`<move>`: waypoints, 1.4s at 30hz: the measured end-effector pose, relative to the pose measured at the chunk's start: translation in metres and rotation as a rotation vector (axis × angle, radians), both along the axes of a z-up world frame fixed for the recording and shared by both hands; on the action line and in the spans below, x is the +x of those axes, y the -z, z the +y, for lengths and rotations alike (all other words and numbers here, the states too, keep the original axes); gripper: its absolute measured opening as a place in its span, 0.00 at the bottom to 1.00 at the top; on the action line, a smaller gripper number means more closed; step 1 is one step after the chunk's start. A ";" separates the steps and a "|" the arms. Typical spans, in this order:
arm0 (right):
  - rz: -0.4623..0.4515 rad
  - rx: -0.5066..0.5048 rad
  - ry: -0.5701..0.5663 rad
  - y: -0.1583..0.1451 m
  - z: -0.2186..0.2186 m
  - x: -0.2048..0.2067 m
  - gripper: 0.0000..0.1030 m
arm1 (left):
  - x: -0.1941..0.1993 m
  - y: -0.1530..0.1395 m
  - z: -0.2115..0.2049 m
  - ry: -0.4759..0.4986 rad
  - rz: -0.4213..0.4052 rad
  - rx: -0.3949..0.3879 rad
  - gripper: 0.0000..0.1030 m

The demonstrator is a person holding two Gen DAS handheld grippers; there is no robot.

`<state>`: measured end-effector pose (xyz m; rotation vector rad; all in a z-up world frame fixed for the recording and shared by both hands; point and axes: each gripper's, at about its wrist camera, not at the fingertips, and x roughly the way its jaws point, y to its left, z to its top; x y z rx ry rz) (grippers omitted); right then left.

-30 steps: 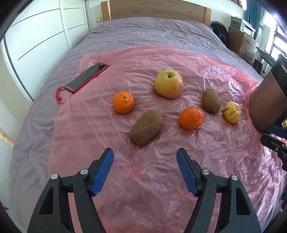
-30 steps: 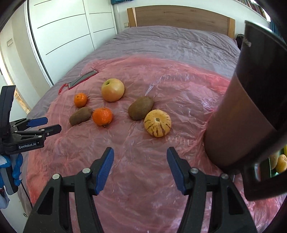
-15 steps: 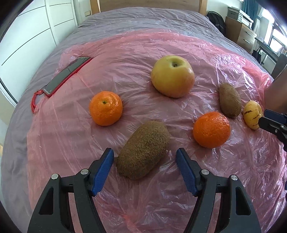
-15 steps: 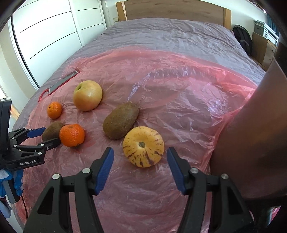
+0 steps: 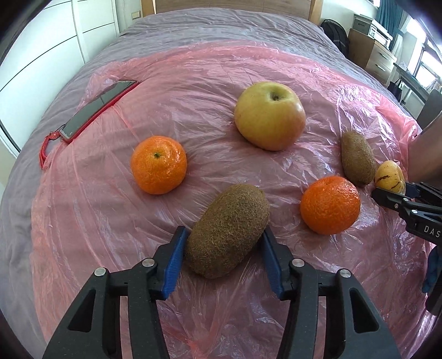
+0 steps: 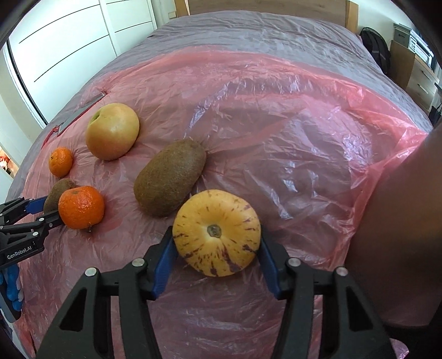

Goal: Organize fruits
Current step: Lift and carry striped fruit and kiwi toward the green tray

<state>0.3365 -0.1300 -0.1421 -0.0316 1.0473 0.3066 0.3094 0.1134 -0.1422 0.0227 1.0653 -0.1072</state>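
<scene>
Fruits lie on a pink plastic sheet [image 5: 210,91] on a bed. My left gripper [image 5: 225,243] is open, its blue fingers either side of a brown kiwi [image 5: 226,230]. Beyond it lie a mandarin [image 5: 158,164], a yellow apple [image 5: 270,115], a second mandarin [image 5: 330,208] and a second kiwi [image 5: 357,158]. My right gripper [image 6: 216,248] is open, its fingers either side of a yellow purple-streaked melon [image 6: 216,239], which also shows in the left wrist view [image 5: 389,177]. The second kiwi [image 6: 170,176], apple [image 6: 112,134] and mandarins [image 6: 81,207] lie beyond it.
A phone in a red case [image 5: 96,106] lies at the sheet's left edge. A tall dark brown container [image 6: 397,248] stands close on the right of the melon. White wardrobe doors [image 6: 69,41] stand to the left, a wooden headboard [image 5: 234,4] at the far end.
Both grippers moved forward and down. The left one now straddles the near kiwi, the right one straddles the melon. The fingers have narrowed a little around the fruits.
</scene>
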 end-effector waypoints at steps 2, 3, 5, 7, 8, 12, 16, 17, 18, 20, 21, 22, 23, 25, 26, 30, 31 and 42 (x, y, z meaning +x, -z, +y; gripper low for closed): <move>-0.002 0.008 -0.001 -0.001 -0.001 0.000 0.78 | 0.000 -0.001 0.000 0.000 -0.005 0.001 0.44; -0.004 0.007 -0.004 -0.002 -0.001 -0.001 0.78 | -0.001 -0.002 0.000 0.000 -0.010 0.003 0.44; -0.009 0.009 -0.005 -0.004 -0.002 -0.002 0.77 | -0.002 -0.004 -0.001 -0.004 -0.016 0.005 0.42; -0.016 0.015 -0.003 -0.008 -0.002 -0.005 0.77 | -0.004 -0.007 -0.001 -0.008 -0.023 0.006 0.41; -0.019 0.015 -0.005 -0.010 -0.002 -0.006 0.77 | -0.004 -0.009 -0.001 -0.011 -0.027 0.007 0.41; -0.039 0.014 -0.016 -0.021 0.000 -0.014 0.77 | -0.009 -0.019 -0.001 -0.019 -0.049 0.010 0.41; -0.061 0.022 -0.025 -0.035 0.003 -0.026 0.77 | -0.017 -0.033 -0.001 -0.023 -0.076 0.012 0.41; -0.067 0.026 -0.030 -0.040 0.004 -0.030 0.77 | -0.021 -0.037 -0.002 -0.023 -0.085 0.013 0.41; -0.072 0.029 -0.033 -0.043 0.004 -0.032 0.77 | -0.025 -0.042 -0.002 -0.025 -0.095 0.013 0.41; -0.088 0.035 -0.044 -0.053 0.005 -0.042 0.77 | -0.033 -0.051 -0.003 -0.030 -0.113 0.009 0.41; -0.098 0.034 -0.054 -0.058 0.007 -0.048 0.77 | -0.038 -0.055 -0.004 -0.032 -0.123 0.006 0.40; -0.105 0.036 -0.063 -0.063 0.008 -0.054 0.77 | -0.043 -0.059 -0.005 -0.033 -0.129 0.003 0.40; -0.111 0.039 -0.072 -0.068 0.008 -0.060 0.77 | -0.049 -0.063 -0.006 -0.031 -0.135 0.002 0.40; -0.121 0.046 -0.086 -0.076 0.008 -0.073 0.78 | -0.061 -0.070 -0.009 -0.025 -0.149 0.006 0.41; -0.125 0.050 -0.093 -0.080 0.008 -0.080 0.78 | -0.067 -0.074 -0.011 -0.022 -0.154 0.003 0.41; -0.137 0.054 -0.118 -0.092 0.004 -0.110 0.78 | -0.096 -0.089 -0.021 -0.002 -0.174 -0.011 0.40; -0.138 0.055 -0.120 -0.094 0.002 -0.117 0.78 | -0.102 -0.091 -0.024 0.004 -0.177 -0.014 0.40; -0.132 0.059 -0.077 -0.104 -0.050 -0.192 0.78 | -0.168 -0.107 -0.082 0.101 -0.180 -0.053 0.40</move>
